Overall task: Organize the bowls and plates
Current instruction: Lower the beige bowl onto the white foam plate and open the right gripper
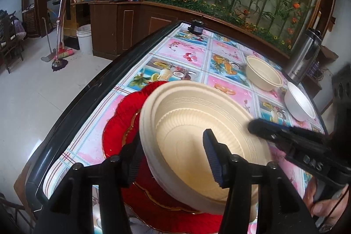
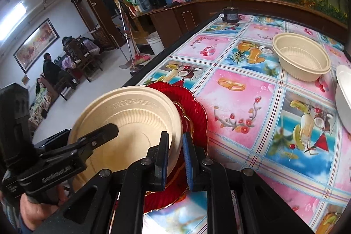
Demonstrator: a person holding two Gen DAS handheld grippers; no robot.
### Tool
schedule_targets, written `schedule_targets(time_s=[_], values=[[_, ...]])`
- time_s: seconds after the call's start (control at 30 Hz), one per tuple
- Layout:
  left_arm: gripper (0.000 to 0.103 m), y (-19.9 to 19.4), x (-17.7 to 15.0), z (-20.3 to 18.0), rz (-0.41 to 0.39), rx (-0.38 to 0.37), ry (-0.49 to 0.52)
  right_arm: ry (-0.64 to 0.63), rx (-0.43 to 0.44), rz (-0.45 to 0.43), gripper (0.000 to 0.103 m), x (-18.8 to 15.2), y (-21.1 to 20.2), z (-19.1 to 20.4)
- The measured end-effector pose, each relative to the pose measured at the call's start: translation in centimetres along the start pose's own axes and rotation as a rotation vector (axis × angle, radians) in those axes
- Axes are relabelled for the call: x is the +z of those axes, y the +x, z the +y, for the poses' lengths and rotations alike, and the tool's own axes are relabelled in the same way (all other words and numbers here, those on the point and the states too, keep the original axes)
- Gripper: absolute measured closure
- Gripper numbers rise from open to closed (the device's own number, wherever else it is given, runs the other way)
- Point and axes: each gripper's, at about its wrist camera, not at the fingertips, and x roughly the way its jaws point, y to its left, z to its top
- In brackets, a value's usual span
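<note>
Above the red scalloped plastic plate [image 2: 198,115] on the desk [image 1: 184,52], the cream moulded-pulp plate [image 1: 193,124] looks light, stiff, dentable: right claw [image 2: 177,155] pinches its rim, left claw [image 1: 173,159] straddles it unclamped.

cream plate [image 1: 197,124]: matt ribbed pulp | red plate [image 1: 118,124]: glossy fluted plastic | tablecloth [image 2: 252,102]: shiny vinyl

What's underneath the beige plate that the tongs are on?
Under the beige plate lies a red scalloped plate with gold trim, on the tablecloth. Whether they touch is unclear; the red plate's middle is covered.
</note>
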Motion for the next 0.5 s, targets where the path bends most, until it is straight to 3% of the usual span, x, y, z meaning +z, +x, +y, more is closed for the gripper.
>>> schedule_targets(time_s=[0.3,0.5], values=[[0.036,-1.0,-0.9,-1.5,0.006,-0.013,0.042,-0.071,-0.087,-0.05,0.088,2.4,1.2,0.4],[0.03,-2.3,-0.8,-1.3,-0.017,-0.01,0.039,0.044,0.018,-0.082,0.087,3.1,-0.3,-2.0]])
